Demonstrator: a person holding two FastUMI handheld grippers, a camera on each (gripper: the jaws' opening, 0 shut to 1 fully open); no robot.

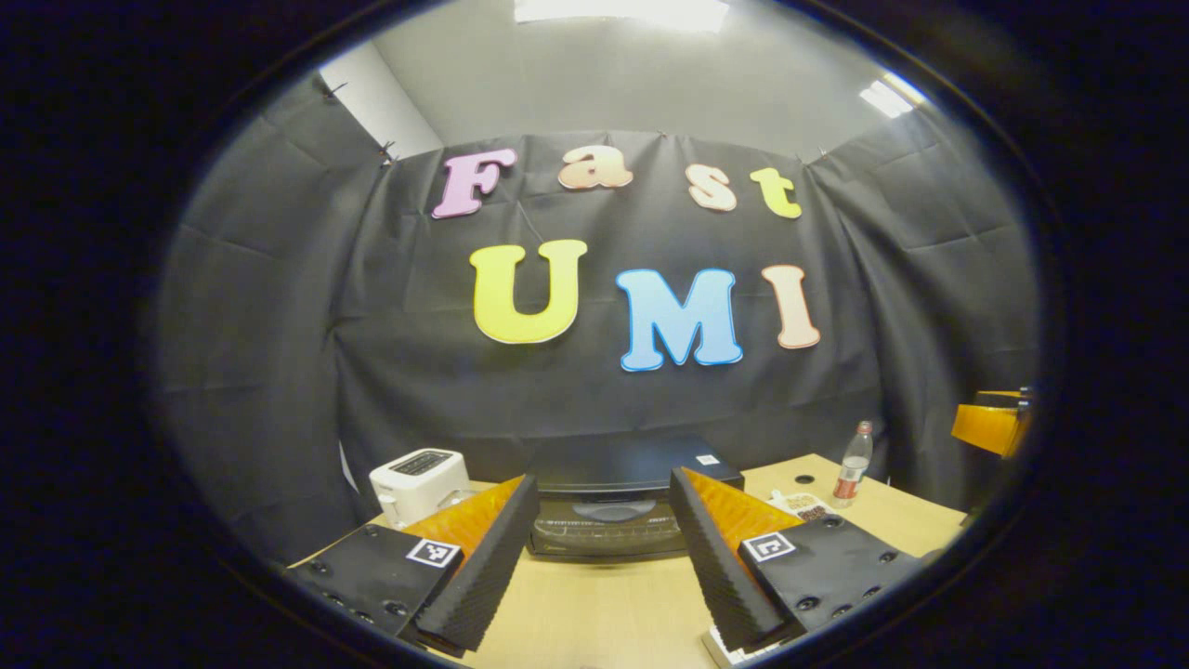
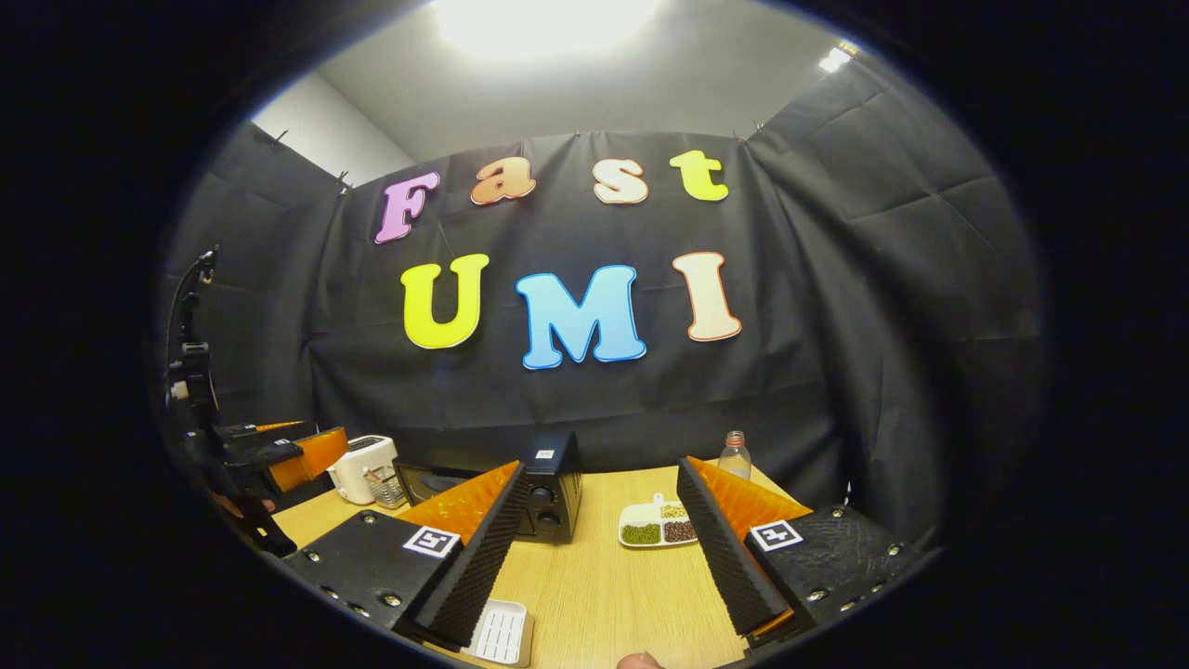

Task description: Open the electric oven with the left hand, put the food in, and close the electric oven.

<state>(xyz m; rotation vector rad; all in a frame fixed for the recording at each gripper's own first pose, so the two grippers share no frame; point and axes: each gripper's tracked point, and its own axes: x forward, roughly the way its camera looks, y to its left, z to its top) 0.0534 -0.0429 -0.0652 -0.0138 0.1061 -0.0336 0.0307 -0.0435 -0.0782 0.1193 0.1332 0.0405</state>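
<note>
Left gripper view: gripper (image 1: 602, 548) agape before oven (image 1: 613, 506)

The counter (image 2: 594, 576) is pale wood-grain laminate with a smooth, faintly satin face. The electric oven (image 1: 613, 506) has a dark glossy casing that catches the ceiling light; its door looks like smoked glass. Left of it, the toaster (image 1: 420, 478) is smooth white plastic. The bottle (image 1: 853, 465) far right is clear plastic. The sectioned dish (image 2: 658, 525) looks glazed white. The booth wall (image 1: 279, 353) is matt, creased black cloth.
</note>
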